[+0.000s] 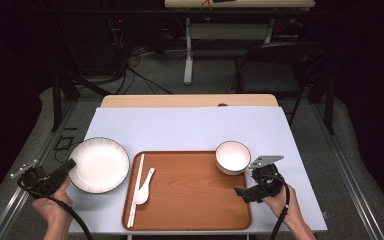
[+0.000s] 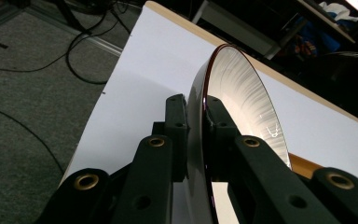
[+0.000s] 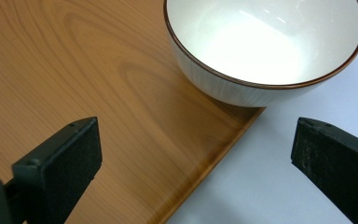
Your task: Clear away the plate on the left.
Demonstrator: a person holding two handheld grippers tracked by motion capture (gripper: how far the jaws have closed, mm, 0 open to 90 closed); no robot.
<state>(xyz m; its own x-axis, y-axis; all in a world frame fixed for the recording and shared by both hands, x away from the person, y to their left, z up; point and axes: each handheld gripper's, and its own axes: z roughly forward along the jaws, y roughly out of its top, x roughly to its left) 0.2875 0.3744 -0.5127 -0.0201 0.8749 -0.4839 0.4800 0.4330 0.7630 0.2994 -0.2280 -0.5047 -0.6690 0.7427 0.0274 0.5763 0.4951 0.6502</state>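
Two hand-held black grippers work at a pale wooden table (image 1: 187, 100) covered by a white sheet (image 1: 190, 127) in a dark room, where grey carpet, loose black cables (image 1: 130, 65), a black chair (image 1: 275, 70) and the white legs of a second desk (image 1: 187, 50) lie beyond the far edge. The left gripper (image 2: 196, 116), seen at the table's near left corner in the high view (image 1: 70, 165), has its jaws clamped together on the rim of a round white ribbed plate with a dark brown edge (image 1: 99, 164); in the left gripper view the plate (image 2: 242, 98) stands edge-on between the jaws, its rim pinched on both faces, and it hangs over the white sheet just left of the tray. A rectangular brown wooden tray (image 1: 190, 192) sits at the near middle of the sheet, carrying a pair of white chopsticks (image 1: 136, 187) and a white ceramic spoon (image 1: 144, 189) along its left side. A white bowl with a brown rim (image 1: 233, 157) rests on the tray's far right corner, partly overhanging the edge in the right gripper view (image 3: 265, 51). The right gripper (image 1: 242, 192) hovers just short of that bowl with its jaws set wide apart and nothing between them (image 3: 196, 149). No brand, label or legible writing can be made out on any item.
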